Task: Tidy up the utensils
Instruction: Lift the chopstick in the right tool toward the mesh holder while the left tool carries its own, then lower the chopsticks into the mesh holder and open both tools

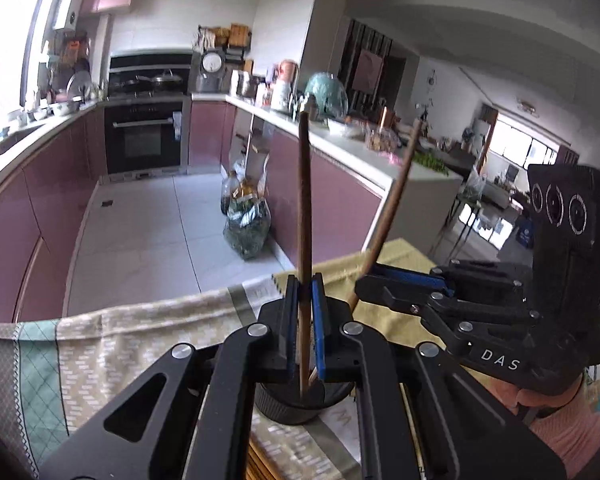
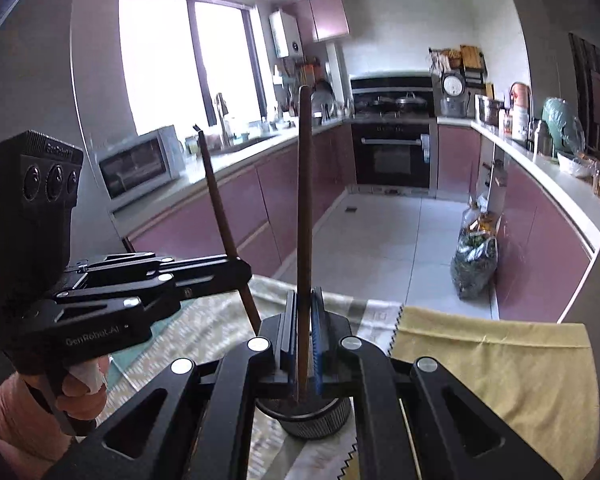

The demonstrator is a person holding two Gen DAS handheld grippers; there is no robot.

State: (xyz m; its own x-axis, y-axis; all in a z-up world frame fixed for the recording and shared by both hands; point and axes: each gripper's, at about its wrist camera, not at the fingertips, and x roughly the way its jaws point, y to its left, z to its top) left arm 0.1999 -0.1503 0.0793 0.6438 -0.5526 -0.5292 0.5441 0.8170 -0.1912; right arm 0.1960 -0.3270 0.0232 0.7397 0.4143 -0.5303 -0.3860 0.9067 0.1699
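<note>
My left gripper (image 1: pixel 305 320) is shut on a dark brown chopstick (image 1: pixel 305 200) that stands upright with its lower end inside a black round holder (image 1: pixel 296 404). My right gripper (image 2: pixel 303 332) is shut on a second brown chopstick (image 2: pixel 304 200), also upright with its lower end in the same holder (image 2: pixel 316 416). In the left wrist view the right gripper (image 1: pixel 364 284) comes in from the right with its chopstick (image 1: pixel 392 204) leaning. In the right wrist view the left gripper (image 2: pixel 240 268) comes in from the left with its chopstick (image 2: pixel 224 216).
The holder stands on a table covered with a patterned cloth (image 1: pixel 120 344) and a yellow cloth (image 2: pixel 492 364). More wooden sticks (image 1: pixel 260 464) lie on the table below the left gripper. Behind is a kitchen with pink cabinets (image 2: pixel 540 216), an oven (image 2: pixel 392 156) and a bag (image 2: pixel 472 264) on the floor.
</note>
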